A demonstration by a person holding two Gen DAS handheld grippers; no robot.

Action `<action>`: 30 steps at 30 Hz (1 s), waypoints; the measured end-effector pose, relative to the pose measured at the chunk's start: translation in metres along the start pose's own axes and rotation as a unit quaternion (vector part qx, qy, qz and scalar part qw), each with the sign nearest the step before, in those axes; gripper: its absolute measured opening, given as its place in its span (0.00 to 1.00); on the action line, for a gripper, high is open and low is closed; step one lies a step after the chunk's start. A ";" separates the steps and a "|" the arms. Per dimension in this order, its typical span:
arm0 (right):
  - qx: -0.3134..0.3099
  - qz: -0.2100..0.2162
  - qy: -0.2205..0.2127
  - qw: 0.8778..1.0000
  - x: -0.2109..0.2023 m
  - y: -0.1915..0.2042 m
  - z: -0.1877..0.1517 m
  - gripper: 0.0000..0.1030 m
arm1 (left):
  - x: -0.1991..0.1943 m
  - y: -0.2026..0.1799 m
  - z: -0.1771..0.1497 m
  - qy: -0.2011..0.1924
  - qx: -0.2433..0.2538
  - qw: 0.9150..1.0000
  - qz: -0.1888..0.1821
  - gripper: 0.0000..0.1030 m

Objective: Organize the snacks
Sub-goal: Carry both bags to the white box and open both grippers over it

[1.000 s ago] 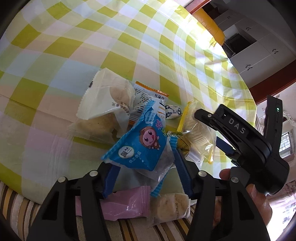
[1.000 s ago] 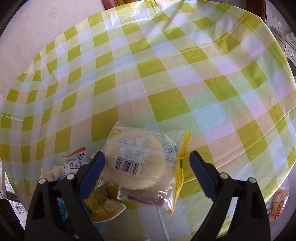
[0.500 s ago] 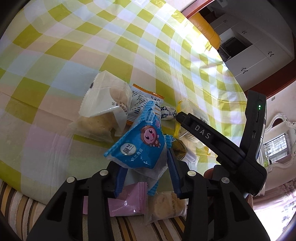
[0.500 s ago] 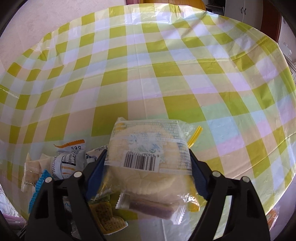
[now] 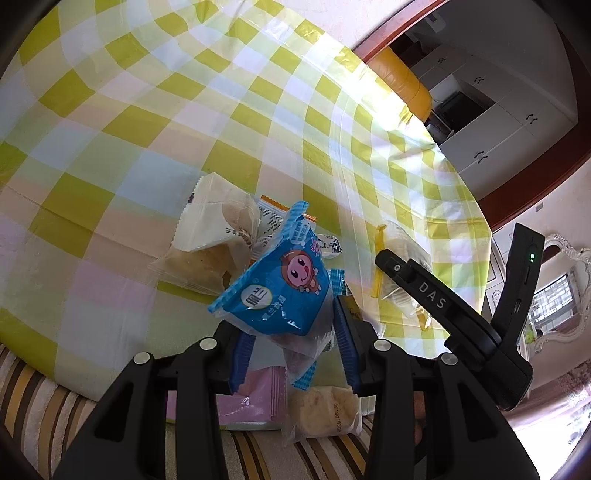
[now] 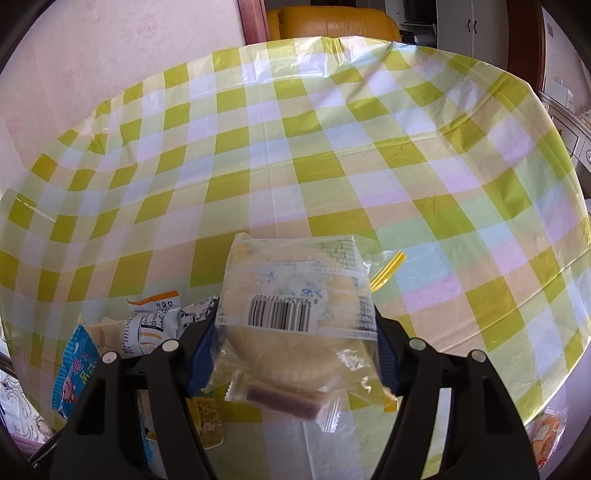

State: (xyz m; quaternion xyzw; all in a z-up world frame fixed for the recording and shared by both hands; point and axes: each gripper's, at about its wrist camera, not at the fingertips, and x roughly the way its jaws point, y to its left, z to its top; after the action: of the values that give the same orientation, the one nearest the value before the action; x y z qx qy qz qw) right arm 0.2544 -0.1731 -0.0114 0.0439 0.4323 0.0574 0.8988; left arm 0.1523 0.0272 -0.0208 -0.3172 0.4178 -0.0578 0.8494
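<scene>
My left gripper [image 5: 291,336] is shut on a blue snack packet [image 5: 280,291] with a cartoon monkey, held just above the snack pile at the table's near edge. The same packet [image 6: 77,365] shows at the far left of the right wrist view. My right gripper [image 6: 295,354] has a clear zip bag [image 6: 295,295] between its blue pads, and its jaws are closing on it. The bag holds a round pale cake with a barcode label and a small brown bar. In the left wrist view the right gripper's black body [image 5: 424,291] stands to the right, over that bag.
A green-checked cloth [image 5: 147,110] covers the round table. Near its front edge lie pale cake packets [image 5: 210,225], a white-and-orange packet [image 6: 151,325], a pink packet [image 5: 251,402], a wrapped cake [image 5: 325,410] and a yellow cracker packet [image 6: 207,421]. Beyond the far edge stands a yellow chair [image 6: 332,22].
The right jaws narrowed from wide apart onto the zip bag, which now sits raised between the pads. The left jaws closed tighter on the blue packet. Both views tipped up a little.
</scene>
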 end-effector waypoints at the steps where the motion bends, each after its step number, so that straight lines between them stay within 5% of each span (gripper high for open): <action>1: 0.002 0.001 -0.001 1.000 -0.002 -0.002 -0.001 0.68 | -0.002 0.001 0.000 -0.004 -0.002 1.000 0.000 0.38; 11: 0.015 0.006 -0.013 1.000 -0.030 -0.026 -0.011 0.68 | -0.026 0.004 0.000 -0.057 -0.017 0.998 0.020 0.39; 30: 0.062 -0.047 -0.012 0.997 -0.084 -0.124 -0.042 0.68 | -0.013 -0.067 -0.028 -0.010 0.065 0.998 -0.014 0.39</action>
State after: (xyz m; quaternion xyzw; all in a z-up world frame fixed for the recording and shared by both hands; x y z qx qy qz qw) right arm 0.1774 -0.3063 0.0114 0.0799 0.4254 -0.0126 0.9014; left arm 0.1344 -0.0347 0.0151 -0.2679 0.3999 -0.0930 0.8716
